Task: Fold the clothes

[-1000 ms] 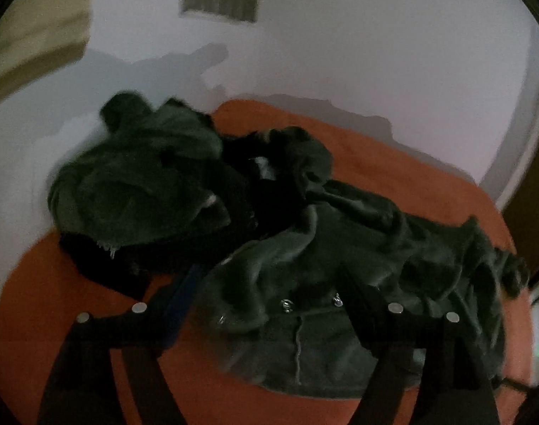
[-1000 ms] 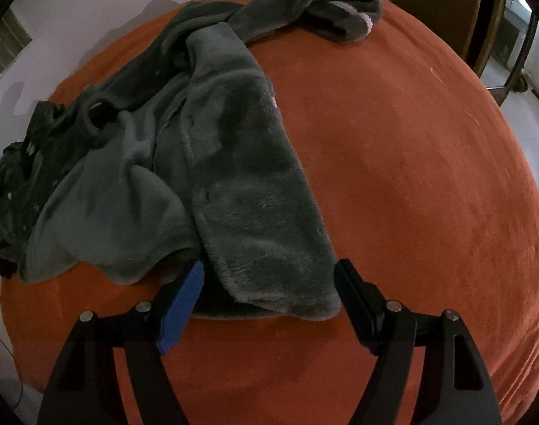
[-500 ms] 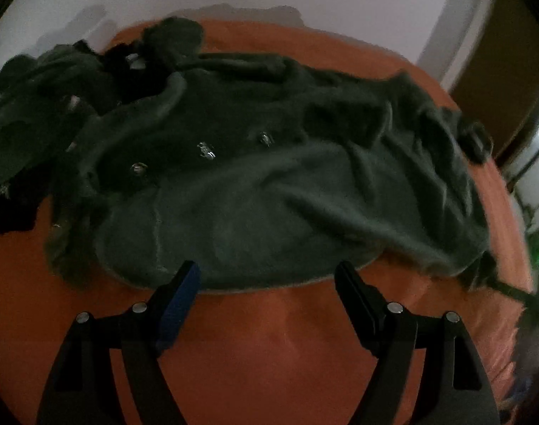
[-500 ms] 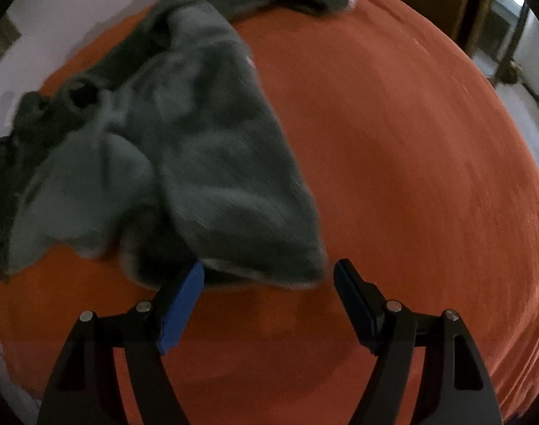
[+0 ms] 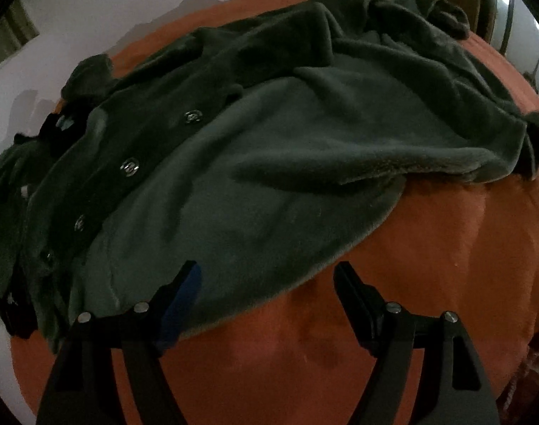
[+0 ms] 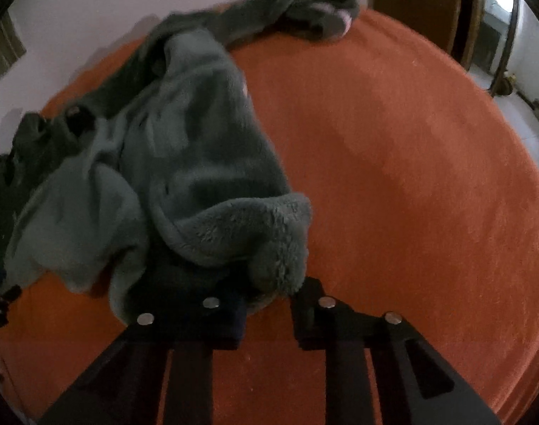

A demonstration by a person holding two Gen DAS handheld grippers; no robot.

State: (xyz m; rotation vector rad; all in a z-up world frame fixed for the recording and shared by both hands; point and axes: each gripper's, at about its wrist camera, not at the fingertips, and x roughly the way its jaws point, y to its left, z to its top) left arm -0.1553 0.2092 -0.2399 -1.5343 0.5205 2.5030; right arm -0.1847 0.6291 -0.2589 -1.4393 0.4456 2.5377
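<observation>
Two dim, partly blurred views show a green fleece garment spread on an orange surface. In the left wrist view the left gripper stands wide open at bottom centre, its blue-padded finger over the garment's near hem without pinching it; snap buttons run along the dark placket at left, and the heap beyond is too dark to read. In the right wrist view the right gripper is closing on a bunched hem corner; the pads themselves are hidden by fleece.
</observation>
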